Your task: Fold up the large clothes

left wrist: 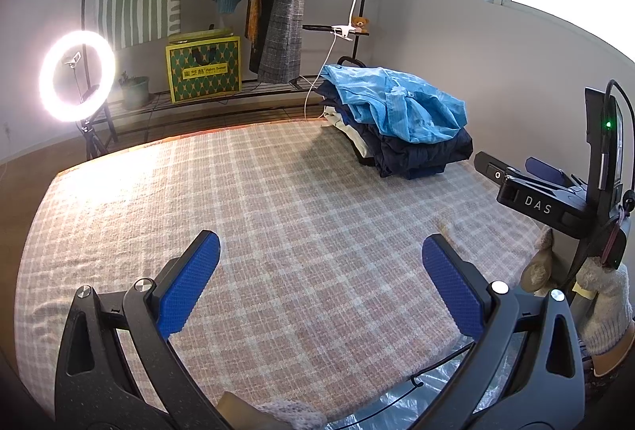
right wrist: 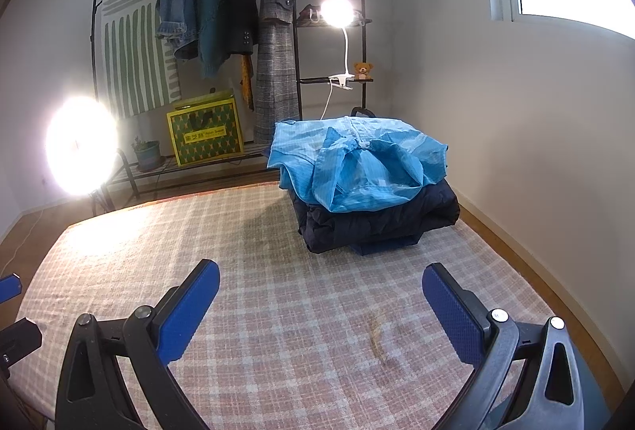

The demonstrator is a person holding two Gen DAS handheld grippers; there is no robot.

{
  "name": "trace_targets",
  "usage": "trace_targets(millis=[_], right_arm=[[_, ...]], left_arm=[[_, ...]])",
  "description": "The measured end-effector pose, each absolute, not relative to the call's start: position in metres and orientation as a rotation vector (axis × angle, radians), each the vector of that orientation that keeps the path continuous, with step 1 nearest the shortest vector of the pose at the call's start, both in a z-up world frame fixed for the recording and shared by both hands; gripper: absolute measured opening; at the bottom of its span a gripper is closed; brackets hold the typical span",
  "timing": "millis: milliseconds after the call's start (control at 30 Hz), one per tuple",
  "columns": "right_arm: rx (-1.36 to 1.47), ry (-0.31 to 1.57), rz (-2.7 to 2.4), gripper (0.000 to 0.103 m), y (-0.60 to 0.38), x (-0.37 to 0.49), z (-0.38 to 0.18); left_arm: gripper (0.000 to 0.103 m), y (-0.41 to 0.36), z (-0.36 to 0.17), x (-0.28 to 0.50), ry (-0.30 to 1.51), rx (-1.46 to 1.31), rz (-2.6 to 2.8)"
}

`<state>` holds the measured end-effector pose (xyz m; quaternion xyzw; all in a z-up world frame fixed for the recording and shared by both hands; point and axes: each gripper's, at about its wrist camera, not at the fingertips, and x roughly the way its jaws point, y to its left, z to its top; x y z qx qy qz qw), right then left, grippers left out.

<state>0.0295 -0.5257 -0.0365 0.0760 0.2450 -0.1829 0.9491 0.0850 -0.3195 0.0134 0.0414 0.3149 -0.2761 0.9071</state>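
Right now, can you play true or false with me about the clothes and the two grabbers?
1. The light blue garment lies on top of the pile. True.
2. The left gripper holds a shirt. False: it is open and holds nothing.
3. The dark navy garment sits under the blue one. True.
4. The right gripper is shut. False: its jaws stand wide apart.
5. The teddy bear sits on the plaid blanket. False: it sits on a rack shelf.

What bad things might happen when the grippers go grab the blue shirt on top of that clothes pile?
1. The light blue shirt lies crumpled on the dark jacket, so a pinch might catch both layers.
2. The pile sits near the blanket's far edge, so tugging might topple it.
3. The lamp cord hangs just behind and might snag.
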Motion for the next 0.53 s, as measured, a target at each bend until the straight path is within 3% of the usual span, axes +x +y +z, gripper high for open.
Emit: trace_targets(millis=[533], right_arm=[[0.146,0.514,-0.356,0.103,-0.5230,0.0347,-0.0389]], left_arm=[[0.103,-0.3190,0.0100,0.0769,0.654,0.082,-0.589]])
